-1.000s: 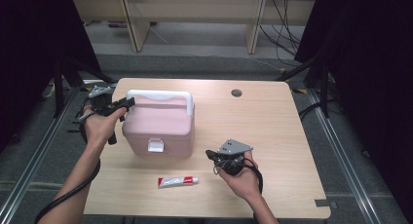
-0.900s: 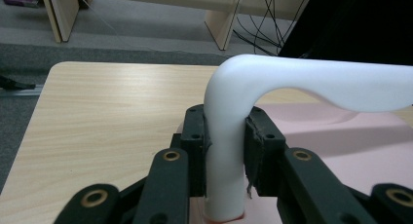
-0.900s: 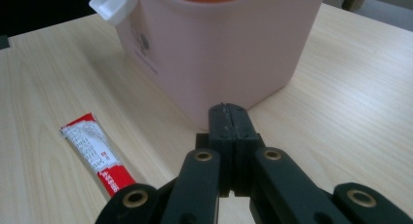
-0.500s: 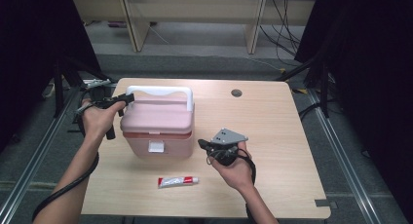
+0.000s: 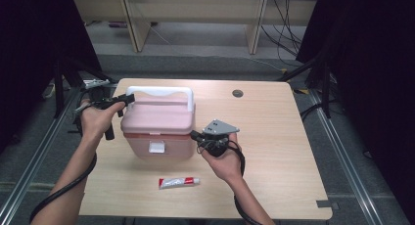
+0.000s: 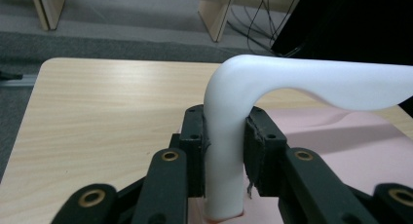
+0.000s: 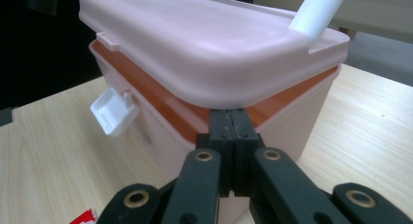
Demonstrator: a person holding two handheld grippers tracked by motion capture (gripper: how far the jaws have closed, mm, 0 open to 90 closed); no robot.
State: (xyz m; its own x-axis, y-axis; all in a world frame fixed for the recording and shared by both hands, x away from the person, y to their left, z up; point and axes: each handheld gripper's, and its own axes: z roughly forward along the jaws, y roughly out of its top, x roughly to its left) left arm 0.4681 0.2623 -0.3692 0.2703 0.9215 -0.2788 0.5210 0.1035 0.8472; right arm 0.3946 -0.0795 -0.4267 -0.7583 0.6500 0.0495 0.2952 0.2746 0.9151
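A pink box (image 5: 156, 122) with a white handle (image 5: 159, 92) stands on the left half of the table. My left gripper (image 5: 120, 103) is at the handle's left end. In the left gripper view its pads (image 6: 196, 151) lie against both sides of the handle's upright leg (image 6: 224, 136); the jaws have just been opening a little with the leg still between them. My right gripper (image 5: 195, 135) is shut, and its tips (image 7: 233, 131) sit under the lid's (image 7: 204, 44) rim at the box's front right corner. An orange band shows below the lid. The white latch (image 7: 113, 112) hangs flipped out.
A red-and-white tube (image 5: 178, 182) lies on the table in front of the box. A round cable hole (image 5: 238, 93) sits near the table's far edge. The wooden table (image 5: 279, 146) extends bare to the right; dark stands and cables flank it.
My right gripper has moved left and up from the bare table to the box's front right corner. The left gripper has stayed on the handle.
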